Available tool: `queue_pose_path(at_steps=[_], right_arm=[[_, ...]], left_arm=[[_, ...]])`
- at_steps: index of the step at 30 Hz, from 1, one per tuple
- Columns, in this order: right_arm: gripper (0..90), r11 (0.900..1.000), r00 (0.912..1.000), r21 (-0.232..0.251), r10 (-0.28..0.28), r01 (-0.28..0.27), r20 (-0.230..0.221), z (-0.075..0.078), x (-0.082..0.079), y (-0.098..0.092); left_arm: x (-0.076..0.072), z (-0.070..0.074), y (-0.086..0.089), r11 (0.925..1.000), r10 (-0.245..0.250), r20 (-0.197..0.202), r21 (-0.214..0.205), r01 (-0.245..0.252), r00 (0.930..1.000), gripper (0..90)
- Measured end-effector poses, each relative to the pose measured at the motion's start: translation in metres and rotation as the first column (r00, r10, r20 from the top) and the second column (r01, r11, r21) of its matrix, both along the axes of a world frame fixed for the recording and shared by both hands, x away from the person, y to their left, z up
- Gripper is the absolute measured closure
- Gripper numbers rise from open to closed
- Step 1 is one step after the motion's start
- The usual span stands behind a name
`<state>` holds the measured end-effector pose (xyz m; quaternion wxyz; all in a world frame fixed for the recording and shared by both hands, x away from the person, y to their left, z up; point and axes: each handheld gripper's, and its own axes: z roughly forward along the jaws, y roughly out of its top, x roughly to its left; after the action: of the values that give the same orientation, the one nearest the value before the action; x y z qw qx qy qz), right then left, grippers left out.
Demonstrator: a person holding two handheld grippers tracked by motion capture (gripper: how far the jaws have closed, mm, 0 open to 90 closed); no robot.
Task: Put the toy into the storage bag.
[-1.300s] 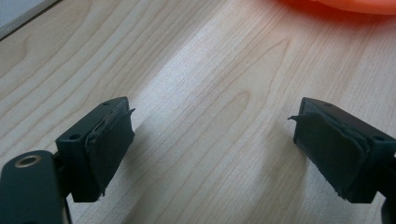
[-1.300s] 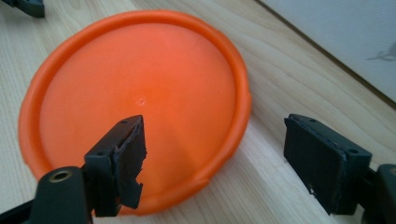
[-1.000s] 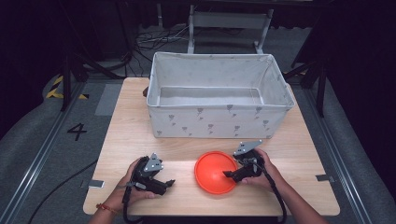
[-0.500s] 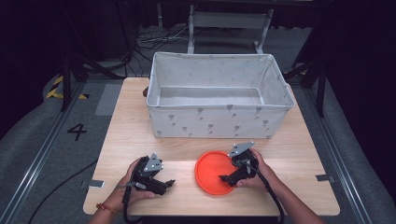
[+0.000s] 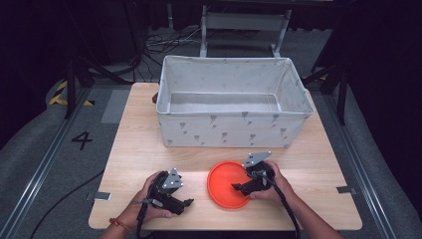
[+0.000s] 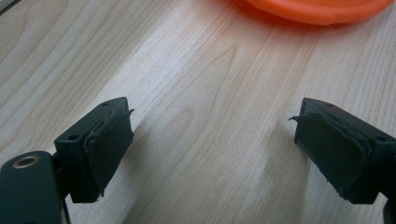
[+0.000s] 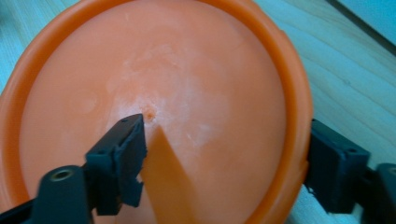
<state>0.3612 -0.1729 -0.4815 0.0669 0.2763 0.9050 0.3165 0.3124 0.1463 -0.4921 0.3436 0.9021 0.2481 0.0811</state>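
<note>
A pale wood-grain table [image 5: 139, 144] stands in a dark room. At its near edge lies a round, smooth orange plastic plate [image 5: 226, 185] with a raised rim. The right gripper [image 5: 238, 188] straddles that rim, one jaw inside, one outside, its jaws just closing but not yet pinching. The left gripper [image 5: 188, 202] rests spread over bare wood. Behind stands a rectangular grey fabric bin [image 5: 229, 130].

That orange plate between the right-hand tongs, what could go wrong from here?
The right tongs straddle the orange plate's rim, one jaw inside and one outside, and have just been closing without gripping yet. A thin rim bite could slip, or the plate could tip when lifted. The white fabric bin has tall walls, so a low carry might catch its front edge. The left tongs sit open over bare table, giving no support.
</note>
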Motion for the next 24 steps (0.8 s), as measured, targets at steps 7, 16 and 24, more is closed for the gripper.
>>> queue_pose_path(at_steps=[7,16,24], right_arm=[[48.9,0.9984,0.999,0.043,-0.038,0.037,0.024,0.007,0.001,-0.008],[69.9,0.9905,0.9978,0.131,-0.047,0.041,0.046,0.025,0.0,-0.015],[80.9,0.9758,0.999,0.217,0.015,-0.024,0.042,0.051,-0.004,-0.016]], left_arm=[[0.001,-0.001,0.0,0.9999,-0.01,0.002,-0.007,0.01,0.9999,10.7],[0.002,-0.002,0.001,0.9997,-0.019,0.005,-0.014,0.019,0.9998,10.5],[0.002,-0.001,0.002,0.9997,-0.02,0.006,-0.01,0.02,0.9998,10.5]])
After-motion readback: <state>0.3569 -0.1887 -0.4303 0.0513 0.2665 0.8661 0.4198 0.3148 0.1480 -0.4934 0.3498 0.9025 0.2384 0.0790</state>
